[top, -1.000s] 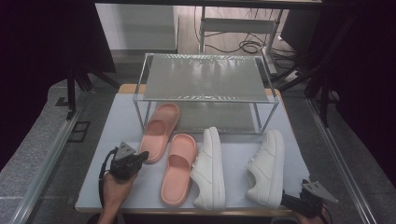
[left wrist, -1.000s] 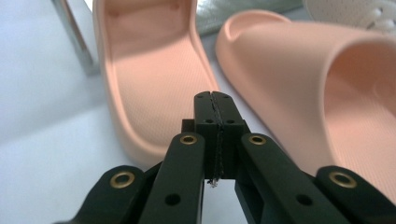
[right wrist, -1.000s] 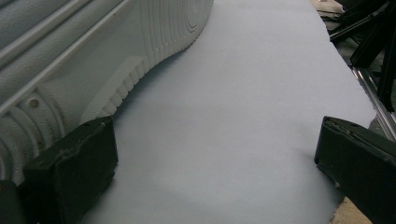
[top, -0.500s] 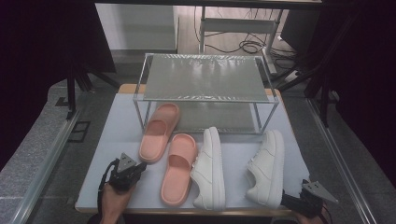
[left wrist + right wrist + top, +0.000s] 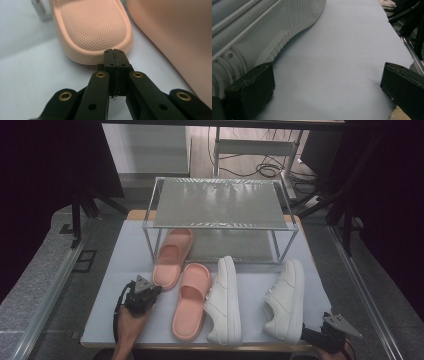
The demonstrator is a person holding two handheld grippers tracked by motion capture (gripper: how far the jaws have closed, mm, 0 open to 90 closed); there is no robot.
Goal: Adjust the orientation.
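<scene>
Slides (image 5: 174, 258), 2 pink, sneakers (image 5: 225, 301), 2 white, rack (image 5: 220, 202), 1, tools (image 5: 142, 295), 2.

Nothing readable is showing anywhere (no brand, label, number or sign is turning up on any surface here)
</scene>
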